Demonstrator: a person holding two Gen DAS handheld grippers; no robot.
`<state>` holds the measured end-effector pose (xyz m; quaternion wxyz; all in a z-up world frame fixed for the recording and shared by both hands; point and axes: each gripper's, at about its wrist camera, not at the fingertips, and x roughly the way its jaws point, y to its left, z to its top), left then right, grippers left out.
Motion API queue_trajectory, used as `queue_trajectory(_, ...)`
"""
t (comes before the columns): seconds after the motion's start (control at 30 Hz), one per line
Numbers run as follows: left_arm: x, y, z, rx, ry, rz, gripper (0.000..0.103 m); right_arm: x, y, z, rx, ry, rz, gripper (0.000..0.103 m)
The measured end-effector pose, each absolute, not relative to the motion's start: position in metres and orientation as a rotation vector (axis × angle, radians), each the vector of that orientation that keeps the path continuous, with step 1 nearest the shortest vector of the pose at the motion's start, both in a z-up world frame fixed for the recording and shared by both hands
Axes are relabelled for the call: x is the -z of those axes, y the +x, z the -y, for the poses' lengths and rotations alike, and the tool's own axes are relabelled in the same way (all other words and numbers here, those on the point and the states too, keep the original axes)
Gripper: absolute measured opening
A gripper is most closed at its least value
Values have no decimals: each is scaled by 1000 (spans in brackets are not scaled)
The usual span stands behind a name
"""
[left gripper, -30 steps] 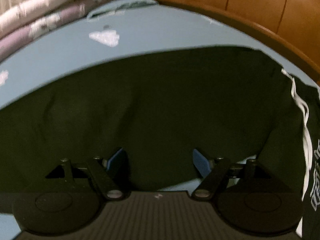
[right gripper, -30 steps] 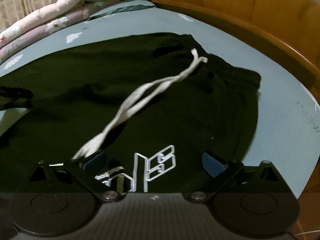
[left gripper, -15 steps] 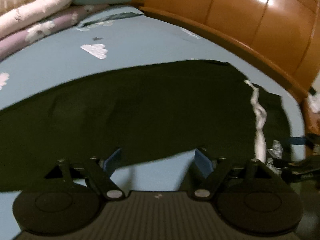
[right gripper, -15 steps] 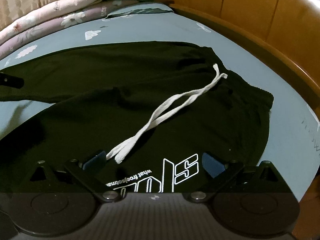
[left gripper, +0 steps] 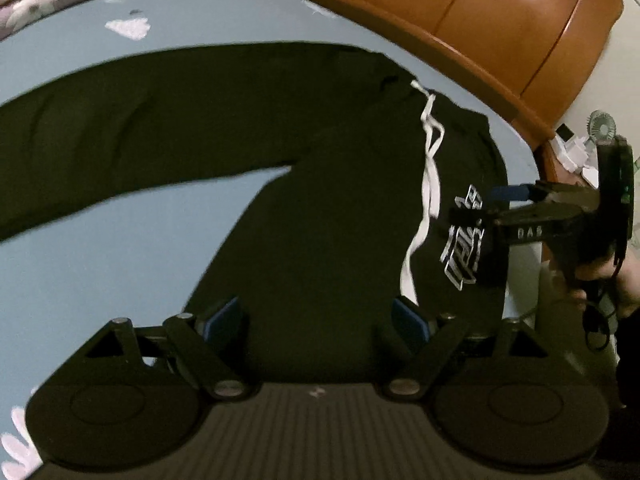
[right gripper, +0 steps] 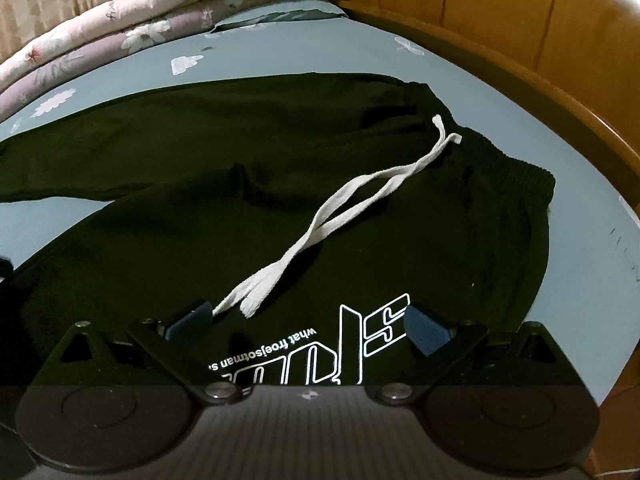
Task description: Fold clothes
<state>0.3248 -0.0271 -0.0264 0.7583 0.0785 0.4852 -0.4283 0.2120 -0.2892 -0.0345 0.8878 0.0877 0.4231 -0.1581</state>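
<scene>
Two views cover the moment. From the left wrist, the black cotton sweatpants (left gripper: 320, 208) lie spread flat on the pale blue bedsheet with white flower prints (left gripper: 100, 264), the two legs running off to the left with a wedge of sheet between them. The left gripper (left gripper: 318, 320) hangs above the nearer leg; its jaws have just been opening, stand wide apart and hold nothing. At the right edge the right gripper (left gripper: 486, 204), carried in a person's hand (left gripper: 624, 280), sits over the white outlined lettering (left gripper: 464, 236).

From the right wrist, the white flat drawstring (right gripper: 340, 216) trails across the sweatpants (right gripper: 240, 168) from the ribbed waistband (right gripper: 516, 170) toward the camera. The right gripper (right gripper: 308, 322) has its blue pads (right gripper: 426, 330) set wide either side of the lettering (right gripper: 352, 344), gripping nothing. Folded floral quilts (right gripper: 100, 36) lie beyond, against the orange wooden headboard (right gripper: 500, 12).
</scene>
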Motion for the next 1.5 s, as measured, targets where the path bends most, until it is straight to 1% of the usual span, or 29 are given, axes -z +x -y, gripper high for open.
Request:
queue_trajectory(0.27, 48, 315, 8, 870, 111, -1135, 82, 40, 212, 288, 327, 160, -911, 103)
queue_trajectory(0.5, 33, 310, -11, 822, 92, -1094, 82, 31, 203, 285, 291, 153, -898, 103)
queue_trajectory(0.67, 28, 308, -16, 807, 91, -1077, 82, 39, 206, 267, 215, 133, -926, 103)
queue_trajectory(0.9, 35, 298, -23, 777, 71, -1096, 83, 56, 215, 245, 160, 79, -1005, 103)
queue_trajectory(1.07, 44, 293, -37, 735, 2, -1133, 83, 58, 218, 251, 172, 144, -1007, 103)
queue_trajectory(1.27, 47, 291, -51, 698, -58, -1134, 83, 57, 220, 248, 155, 116, -1028, 103)
queue_trajectory(1.5, 19, 311, -54, 665, -20, -1005, 83, 44, 225, 251, 156, 128, -1011, 103)
